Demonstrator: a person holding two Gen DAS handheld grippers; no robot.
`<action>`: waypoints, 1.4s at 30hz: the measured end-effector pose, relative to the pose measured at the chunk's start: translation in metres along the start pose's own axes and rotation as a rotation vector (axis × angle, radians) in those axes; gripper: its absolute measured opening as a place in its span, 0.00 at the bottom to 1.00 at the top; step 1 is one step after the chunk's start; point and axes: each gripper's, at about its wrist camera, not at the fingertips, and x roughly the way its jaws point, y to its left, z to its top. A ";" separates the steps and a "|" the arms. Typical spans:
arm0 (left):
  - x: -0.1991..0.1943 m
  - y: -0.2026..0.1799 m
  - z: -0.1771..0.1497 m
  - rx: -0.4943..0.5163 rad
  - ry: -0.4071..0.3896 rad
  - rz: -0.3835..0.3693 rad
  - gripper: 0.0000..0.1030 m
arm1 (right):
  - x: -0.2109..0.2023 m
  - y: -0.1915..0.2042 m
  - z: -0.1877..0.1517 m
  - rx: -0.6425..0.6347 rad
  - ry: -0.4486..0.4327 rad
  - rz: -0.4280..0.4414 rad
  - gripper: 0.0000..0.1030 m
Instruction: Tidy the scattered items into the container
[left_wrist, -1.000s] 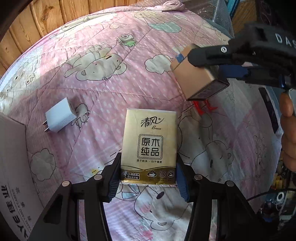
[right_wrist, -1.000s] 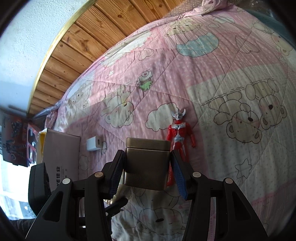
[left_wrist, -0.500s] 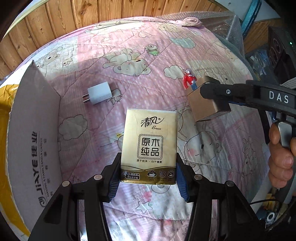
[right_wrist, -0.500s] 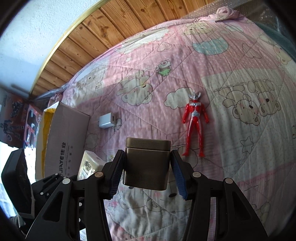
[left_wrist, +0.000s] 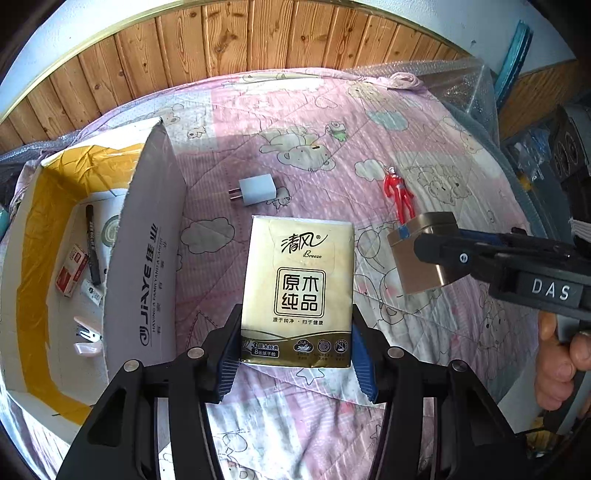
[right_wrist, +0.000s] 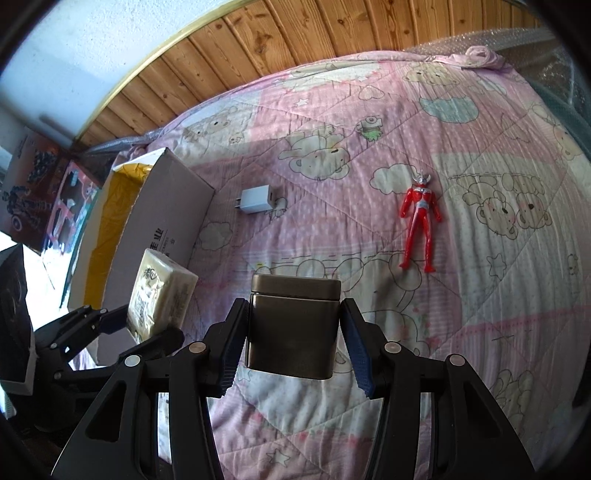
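A pink cartoon-bear quilt (left_wrist: 295, 122) covers the bed; at its left edge stands an open cardboard box (left_wrist: 147, 258) with yellow lining, a marker and small packets inside; the left gripper (left_wrist: 295, 354) is clamped on a gold tissue pack (left_wrist: 299, 288) printed with black characters, held above the quilt beside the box; the right gripper (right_wrist: 293, 339) pinches a bronze square tin (right_wrist: 293, 325); a red figurine (right_wrist: 419, 221) and a white charger (right_wrist: 255, 201) lie on the quilt.

left gripper (left_wrist: 295, 354): fingers clamped on tissue pack (left_wrist: 297, 288) | right gripper (right_wrist: 293, 339): clamped on metal tin (right_wrist: 293, 328) | both held aloft
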 end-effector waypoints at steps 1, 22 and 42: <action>-0.004 0.001 -0.001 -0.004 -0.011 0.001 0.52 | -0.002 0.004 -0.001 -0.010 -0.002 -0.001 0.51; -0.076 0.040 -0.021 -0.144 -0.191 0.085 0.52 | -0.019 0.063 -0.023 -0.165 -0.010 0.008 0.51; -0.118 0.085 -0.058 -0.321 -0.293 0.157 0.52 | -0.021 0.129 -0.031 -0.336 -0.003 0.063 0.51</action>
